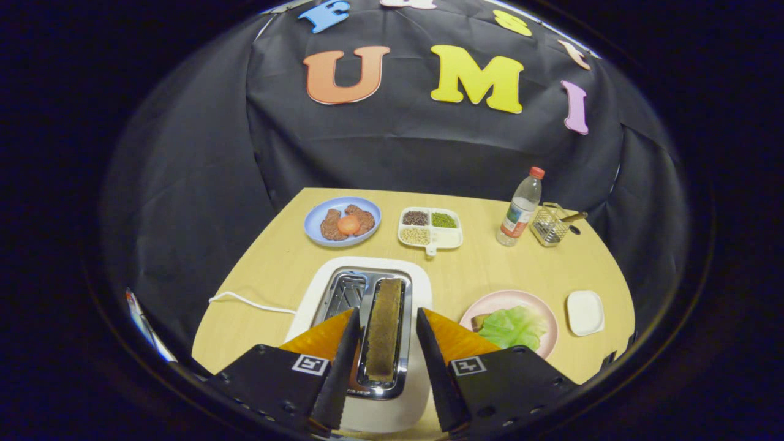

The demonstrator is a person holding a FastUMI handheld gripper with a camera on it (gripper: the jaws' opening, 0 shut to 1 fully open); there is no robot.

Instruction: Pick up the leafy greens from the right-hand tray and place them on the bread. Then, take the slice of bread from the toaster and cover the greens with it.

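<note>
- Toaster (pixel 318 294) on the table (pixel 269 269): bread slice (pixel 384 327) upright in its right slot.
- Gripper (pixel 386 367) jaws apart, straddling the slice, not touching; lower squarely, pinch both faces, lift straight.
- Pink plate (pixel 499 300) right: greens (pixel 513 327) already on the bread there.
</note>
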